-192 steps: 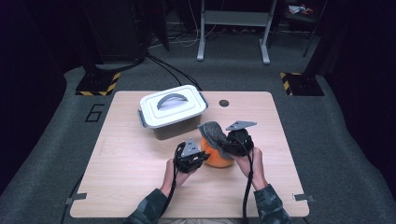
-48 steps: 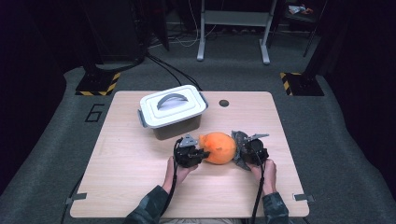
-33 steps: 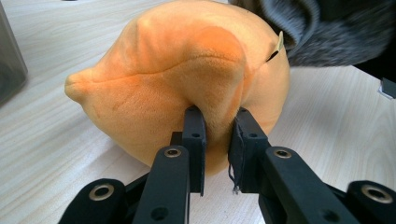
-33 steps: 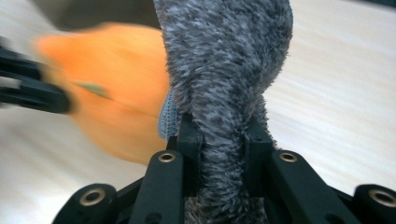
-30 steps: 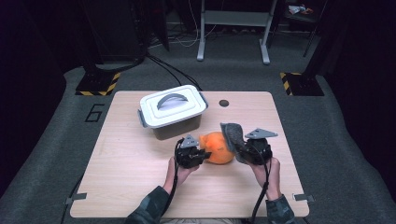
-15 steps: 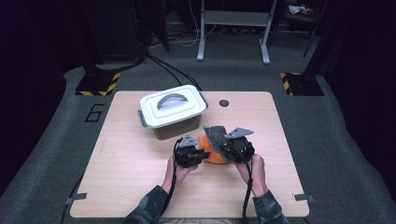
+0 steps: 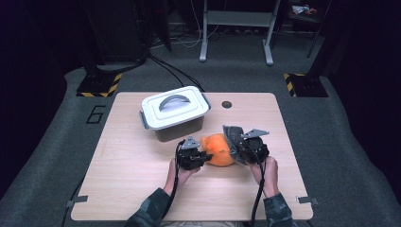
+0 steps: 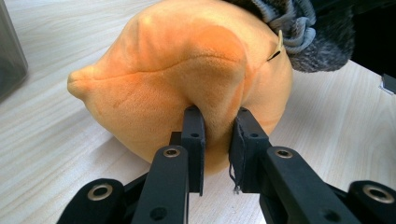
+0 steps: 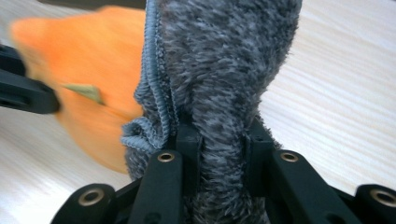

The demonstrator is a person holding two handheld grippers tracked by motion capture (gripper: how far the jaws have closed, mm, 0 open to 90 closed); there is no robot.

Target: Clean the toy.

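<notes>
On the table (image 7: 142, 189), in front of the lidded box (image 7: 174, 112), the orange plush toy (image 7: 218, 149) lies lengthwise between the grippers. The left gripper (image 8: 217, 135) pinches its side; the right gripper (image 9: 219, 135) clamps a grey cloth (image 9: 224, 60) draped against it.

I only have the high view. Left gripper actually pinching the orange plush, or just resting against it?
Observer: Pinching. In the left gripper view the left gripper has a fold of the orange plush squeezed between its jaws.
Operator: And the right one?
Observer: The right gripper is shut on the grey fuzzy cloth, which stands up between its jaws.
Operator: Cloth touching the plush?
Observer: Yes, its ribbed hem lies against the plush's far side, by a small tan tag.
</notes>
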